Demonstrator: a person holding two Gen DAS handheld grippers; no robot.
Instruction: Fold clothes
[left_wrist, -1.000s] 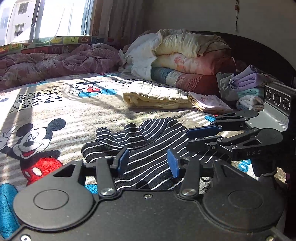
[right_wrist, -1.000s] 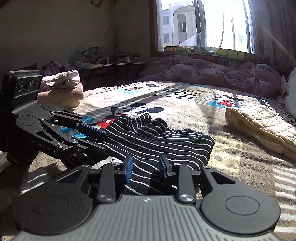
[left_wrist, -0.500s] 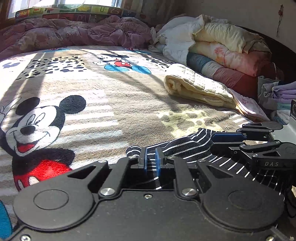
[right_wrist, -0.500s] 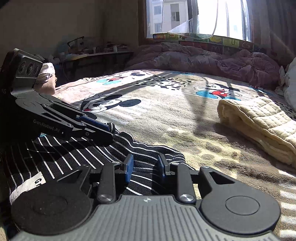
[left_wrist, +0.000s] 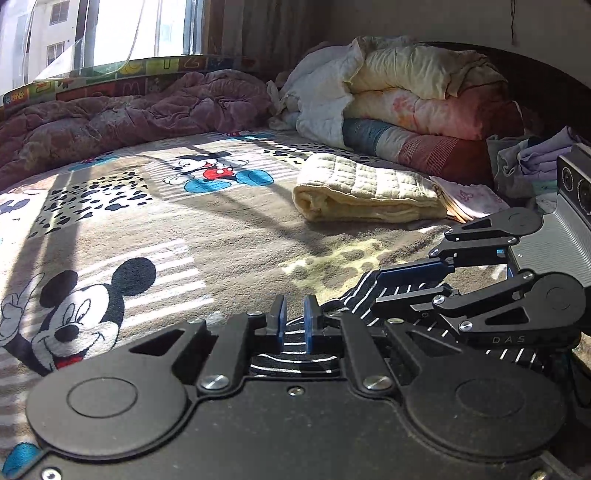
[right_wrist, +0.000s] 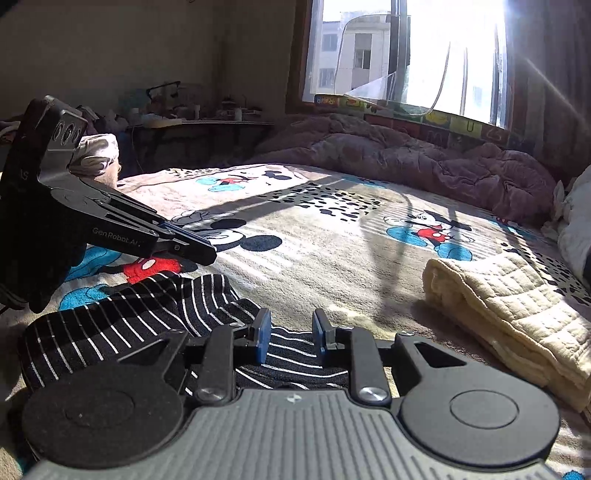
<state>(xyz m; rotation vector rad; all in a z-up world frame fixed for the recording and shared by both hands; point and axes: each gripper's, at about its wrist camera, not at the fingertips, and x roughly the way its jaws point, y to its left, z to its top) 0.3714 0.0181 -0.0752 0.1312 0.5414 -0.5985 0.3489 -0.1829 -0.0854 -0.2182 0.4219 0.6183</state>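
A black garment with thin white stripes lies bunched on the Mickey Mouse bed cover, low in both views. In the left wrist view my left gripper is shut on a fold of this striped garment, with cloth showing between the blue pads. My right gripper holds another part of the same edge, a thick fold filling the gap between its pads. Seen from the left wrist, the right gripper sits close on the right, clamped over striped cloth. The left gripper appears at the left of the right wrist view.
A folded cream quilted blanket lies ahead on the right, also visible as the cream blanket. Stacked quilts and a pile of folded clothes stand behind it. A purple comforter runs along the window side.
The left jaws closed onto the striped garment. Both grippers then moved forward over the bed with it; the garment, earlier spread ahead of them, now sits under and behind the fingertips.
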